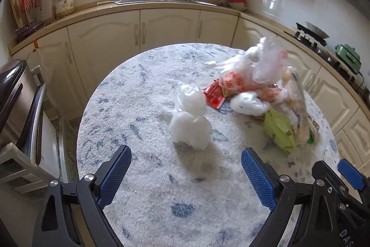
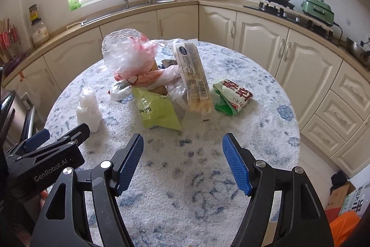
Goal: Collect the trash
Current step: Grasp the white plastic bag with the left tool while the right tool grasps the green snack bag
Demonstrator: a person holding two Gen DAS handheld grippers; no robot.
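Kitchen table (image 2: 254,131) | wrapper pile (image 2: 157,75) overlapping | left gripper (image 1: 186,168), right gripper (image 2: 182,154) agape, empty

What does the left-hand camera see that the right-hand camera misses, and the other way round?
Only the left view shows the red sachet by the pile. Only the right view shows the green-and-red wrapper lying apart, and the boxes on the floor. Both show the round table, the white crumpled wad, the light green packet and the kitchen sink.

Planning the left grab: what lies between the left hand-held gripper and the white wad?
Nothing: bare tablecloth from left hand-held gripper to white wad, left wrist view.
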